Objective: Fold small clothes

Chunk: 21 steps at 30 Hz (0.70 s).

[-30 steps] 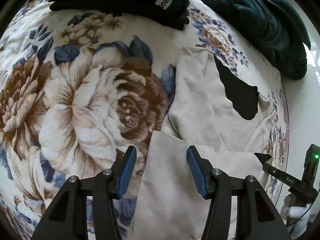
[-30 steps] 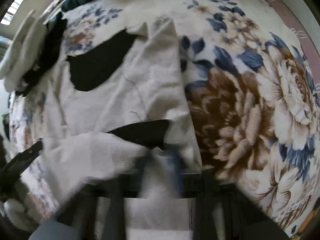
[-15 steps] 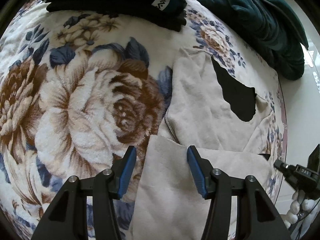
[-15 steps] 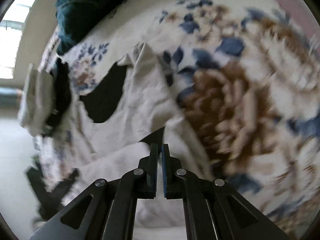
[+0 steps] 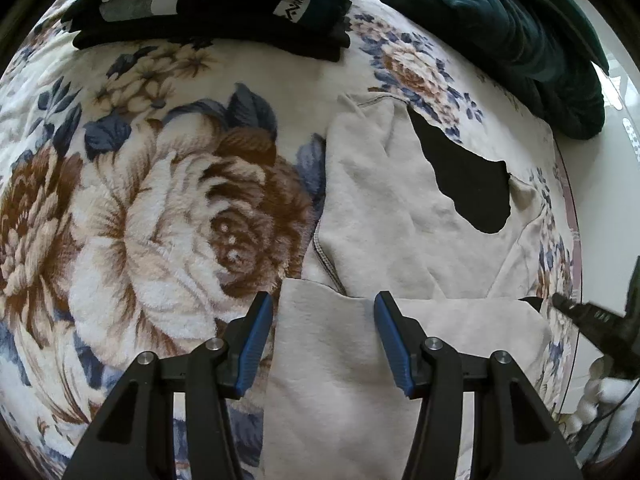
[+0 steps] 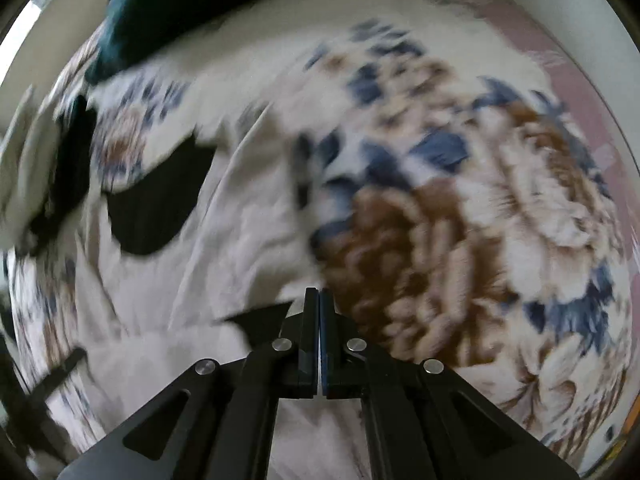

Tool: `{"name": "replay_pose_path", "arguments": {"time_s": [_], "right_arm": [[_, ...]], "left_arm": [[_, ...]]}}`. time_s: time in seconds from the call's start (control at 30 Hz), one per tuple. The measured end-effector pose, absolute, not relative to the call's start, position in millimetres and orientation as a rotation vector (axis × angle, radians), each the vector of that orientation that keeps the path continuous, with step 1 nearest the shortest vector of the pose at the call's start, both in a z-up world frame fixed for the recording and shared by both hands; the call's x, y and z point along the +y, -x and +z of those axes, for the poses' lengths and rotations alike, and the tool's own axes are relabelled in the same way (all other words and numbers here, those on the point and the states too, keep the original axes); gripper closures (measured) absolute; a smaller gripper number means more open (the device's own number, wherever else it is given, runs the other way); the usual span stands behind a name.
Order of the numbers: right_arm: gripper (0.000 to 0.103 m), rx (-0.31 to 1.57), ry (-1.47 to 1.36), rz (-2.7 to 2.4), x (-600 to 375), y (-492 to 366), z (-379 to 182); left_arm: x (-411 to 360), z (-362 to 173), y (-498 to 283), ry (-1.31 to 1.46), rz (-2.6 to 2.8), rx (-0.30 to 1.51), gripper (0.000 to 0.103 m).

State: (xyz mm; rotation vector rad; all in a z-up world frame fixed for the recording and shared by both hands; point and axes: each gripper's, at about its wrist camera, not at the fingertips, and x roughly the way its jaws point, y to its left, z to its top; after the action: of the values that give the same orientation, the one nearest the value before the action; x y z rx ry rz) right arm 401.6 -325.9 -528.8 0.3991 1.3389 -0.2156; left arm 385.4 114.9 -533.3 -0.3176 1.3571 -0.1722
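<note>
A beige garment with a black patch lies flat on a floral blanket. Its near part is folded over as a flap. My left gripper hangs open just above the flap's left corner, its blue pads clear of the cloth. My right gripper is shut with nothing between its fingers, above the garment near its right edge; the view is blurred. In the left wrist view the right gripper shows at the flap's far right end.
A stack of folded black and white clothes sits at the back. A dark teal blanket is bunched at the back right. The bed's edge runs down the right side, where a white-gloved hand holds the right gripper.
My right gripper let go of the beige flap, shut empty and lifted away toward the bed's right edge. The flap now lies flat. The left gripper has kept still.
</note>
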Motion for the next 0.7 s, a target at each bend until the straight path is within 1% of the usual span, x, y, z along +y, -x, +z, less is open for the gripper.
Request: {"name": "replay_pose_path", "arguments": {"time_s": [0.07, 0.2, 0.23, 0.27, 0.33, 0.37, 0.4, 0.43, 0.47, 0.57, 0.7], "right_arm": [[0.103, 1.314, -0.450, -0.245, -340, -401, -523], [0.102, 1.366, -0.596, -0.099, -347, -402, -522], [0.097, 1.378, -0.573, -0.044, -341, -403, -518], [0.082, 1.404, -0.518, -0.026, -332, -404, -517], [0.058, 1.461, -0.456, -0.006, -319, -409, -524], [0.058, 1.490, -0.466, 0.010, -314, -410, -534], [0.060, 1.507, -0.474, 0.007, -312, -409, -541], [0.082, 1.511, -0.493, -0.023, -312, -407, -549], [0.092, 1.515, -0.498, -0.051, -312, -406, -555], [0.093, 1.467, -0.574, -0.124, -321, -401, -557], [0.093, 1.369, -0.735, -0.175, -339, -385, -544]], "left_arm": [[116, -534, -385, 0.321, -0.171, 1.358, 0.053], [118, -530, -384, 0.322, -0.168, 1.351, 0.053], [117, -529, -383, 0.320, -0.171, 1.350, 0.053], [117, -529, -383, 0.315, -0.171, 1.350, 0.053], [116, -530, -382, 0.309, -0.174, 1.353, 0.053], [115, -532, -383, 0.309, -0.175, 1.358, 0.053], [115, -533, -383, 0.309, -0.173, 1.361, 0.053], [114, -535, -383, 0.310, -0.172, 1.364, 0.053], [114, -536, -383, 0.311, -0.173, 1.366, 0.053], [113, -538, -383, 0.314, -0.173, 1.371, 0.053], [111, -540, -384, 0.311, -0.182, 1.373, 0.053]]}}
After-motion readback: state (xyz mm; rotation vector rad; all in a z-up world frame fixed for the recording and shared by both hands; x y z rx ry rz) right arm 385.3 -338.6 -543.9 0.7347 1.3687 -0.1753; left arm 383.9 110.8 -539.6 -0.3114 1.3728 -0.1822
